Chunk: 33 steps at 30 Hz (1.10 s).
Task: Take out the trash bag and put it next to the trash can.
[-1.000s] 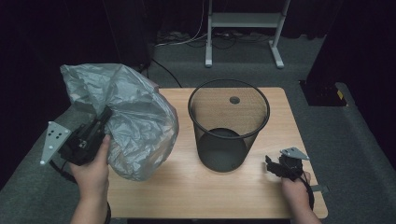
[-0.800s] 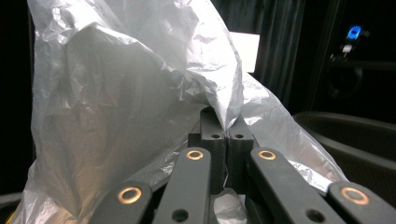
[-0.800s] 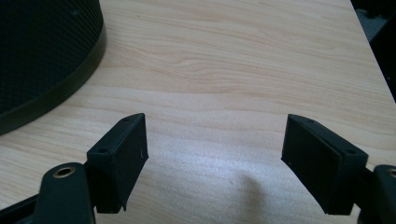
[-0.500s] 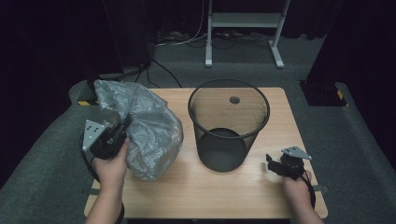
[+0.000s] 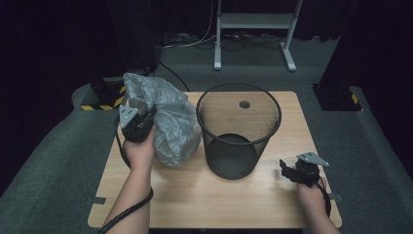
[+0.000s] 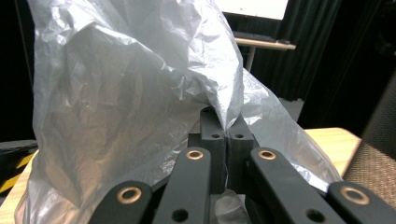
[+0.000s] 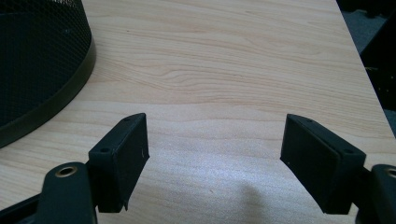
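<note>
A crumpled grey plastic bag point(image 5: 168, 122) stands bunched on the left part of the wooden table point(image 5: 195, 195), just beside the black mesh wastebasket point(image 5: 237, 129) at the table's middle. The left gripper point(image 6: 226, 135) has its jaws pressed together on a fold of the bag's film, which billows up above them in the left gripper view. The right gripper point(image 7: 215, 154) sits low over bare wood near the table's right front corner, jaws spread wide and holding nothing; it seems to rest on the table, though contact is hard to judge. No legible writing appears on the bag or wastebasket.
</note>
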Motion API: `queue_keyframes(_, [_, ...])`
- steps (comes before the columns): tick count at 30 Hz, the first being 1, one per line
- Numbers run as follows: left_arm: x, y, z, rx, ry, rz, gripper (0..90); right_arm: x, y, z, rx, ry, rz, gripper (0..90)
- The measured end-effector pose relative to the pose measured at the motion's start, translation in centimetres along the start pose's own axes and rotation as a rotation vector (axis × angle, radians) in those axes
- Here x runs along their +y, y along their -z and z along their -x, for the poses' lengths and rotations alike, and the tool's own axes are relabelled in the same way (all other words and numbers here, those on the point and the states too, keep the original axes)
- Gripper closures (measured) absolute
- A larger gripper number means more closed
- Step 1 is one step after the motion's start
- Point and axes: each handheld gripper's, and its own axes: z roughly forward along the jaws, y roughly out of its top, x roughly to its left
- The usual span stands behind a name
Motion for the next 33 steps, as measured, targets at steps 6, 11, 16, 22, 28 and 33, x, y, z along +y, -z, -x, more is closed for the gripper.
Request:
queue_keyframes(6, [-0.2, -2.9, 0.3, 0.015, -0.014, -0.022, 88.9, -0.1, 0.0, 0.1, 0.002, -0.007, 0.006, 23.2])
queue_keyframes(11, [-0.6, -5.7, 1.0, 0.019, -0.002, -0.032, 88.8, -0.2, 0.0, 0.2, 0.017, -0.015, -0.005, 23.7])
queue_keyframes(16, [-2.0, -7.6, 1.8, 0.017, -0.012, -0.098, 88.8, -0.1, 0.0, 0.2, 0.022, -0.014, 0.004, 23.7])
queue_keyframes(22, [-3.8, -8.7, 2.1, 0.004, -0.023, -0.218, 88.5, -0.3, -0.1, 0.1, 0.023, -0.007, -0.009, 23.8])
queue_keyframes(28, [-4.7, -8.8, 2.6, -0.002, -0.057, -0.295, 84.8, -0.2, -0.1, -0.1, 0.035, 0.009, -0.004, 23.8])
queue_keyframes(33, [-3.6, -8.2, 2.4, 0.018, 0.007, -0.257, 63.6, -0.2, -0.2, -0.2, 0.034, 0.009, -0.009, 23.8])
